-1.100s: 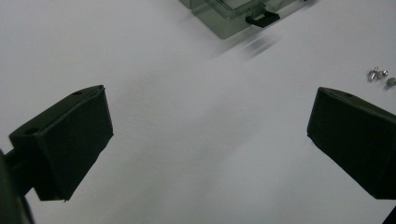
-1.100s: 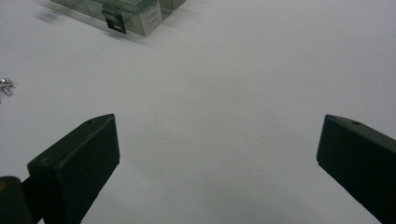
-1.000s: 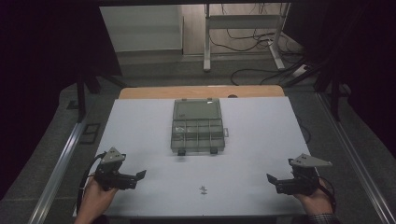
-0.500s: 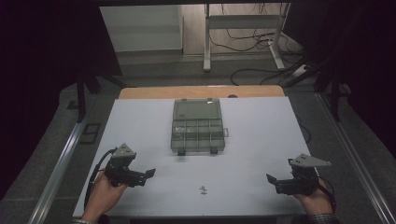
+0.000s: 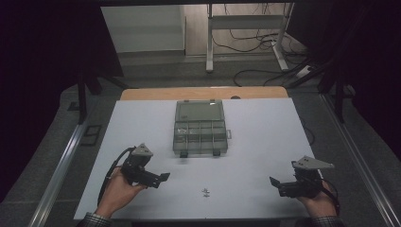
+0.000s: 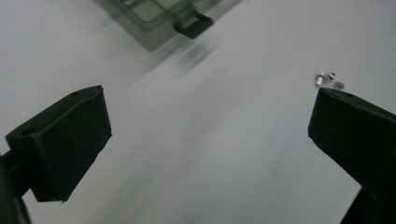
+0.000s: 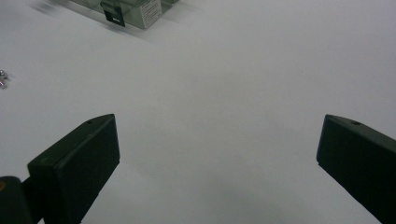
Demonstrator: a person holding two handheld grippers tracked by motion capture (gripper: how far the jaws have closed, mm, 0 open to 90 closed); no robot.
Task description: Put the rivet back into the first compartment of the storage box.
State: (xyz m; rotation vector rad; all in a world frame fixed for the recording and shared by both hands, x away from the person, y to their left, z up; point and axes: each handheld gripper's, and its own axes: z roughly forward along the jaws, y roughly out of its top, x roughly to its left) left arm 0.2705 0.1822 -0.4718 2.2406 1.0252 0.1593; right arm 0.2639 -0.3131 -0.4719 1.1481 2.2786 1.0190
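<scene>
The compartment box (image 5: 200, 126) sat closed mid-table (image 5: 265, 142); I could not make out its contents. Small metal parts (image 5: 205, 192) lay loose near the front edge. My left gripper (image 5: 161, 178) and right gripper (image 5: 275, 183) both gaped wide, empty.

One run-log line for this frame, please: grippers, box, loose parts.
left hand-held gripper: open, empty | right hand-held gripper: open, empty | compartment box: closed, table centre | small metal parts: loose, between grippers

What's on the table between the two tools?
Between the left tool and the right tool, some tiny metal bits lie on the white table. The high view shows it.
</scene>
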